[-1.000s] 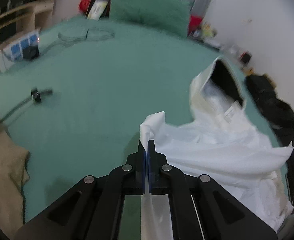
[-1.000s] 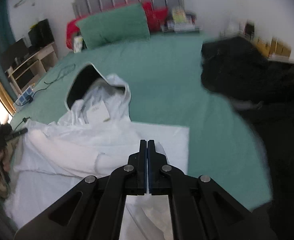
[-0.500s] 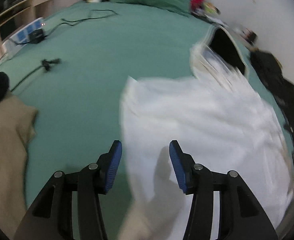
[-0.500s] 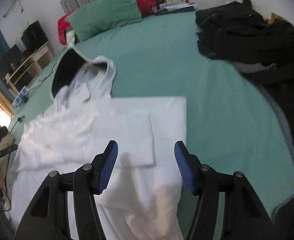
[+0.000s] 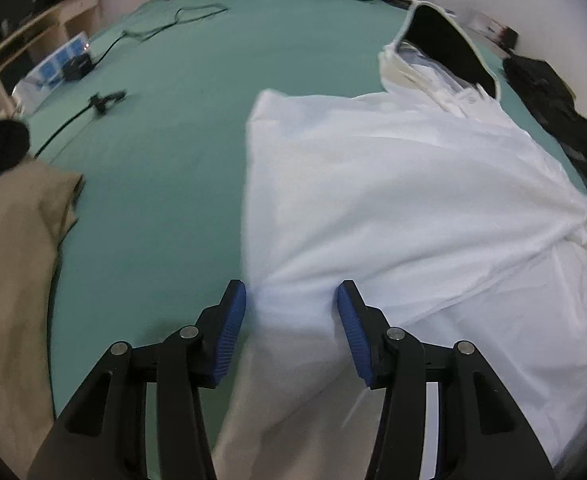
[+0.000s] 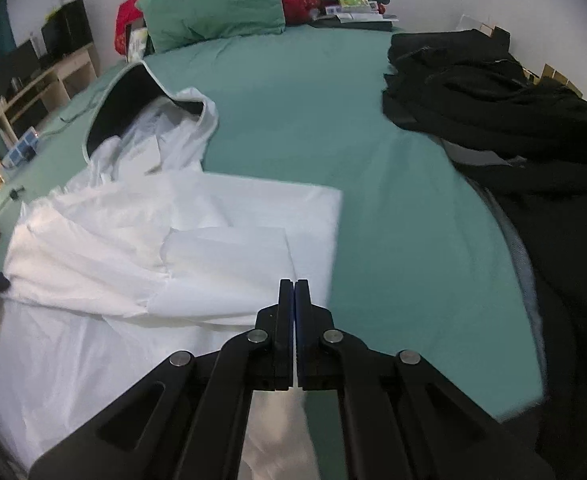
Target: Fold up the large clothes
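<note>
We reckon the white hooded garment (image 6: 141, 240) is light, soft and floppy, w/ no stiffness to hold a crease, so it'll sag or slide if lifted from one point only. Best to pinch it at hems, corners or the fold edges, both hands at once, and drag flat rather than lift high. Fabric looks thin and a bit slick; a firm pinch is probably needed.

It lies spread on the green bed (image 6: 373, 152), near the bed's front edge, hood (image 6: 133, 100) w/ dark lining pointing toward the headboard end. A sleeve is folded in across the body, giving a squared-off right edge.

Our left gripper (image 5: 291, 308) has its jaws released, straddling cloth near the garment's left edge w/o pinching. Our right gripper (image 6: 294, 308) has just clenched; a thin strip of white shows between the pads, so it's prob. nipping the fabric near the right edge.
</note>
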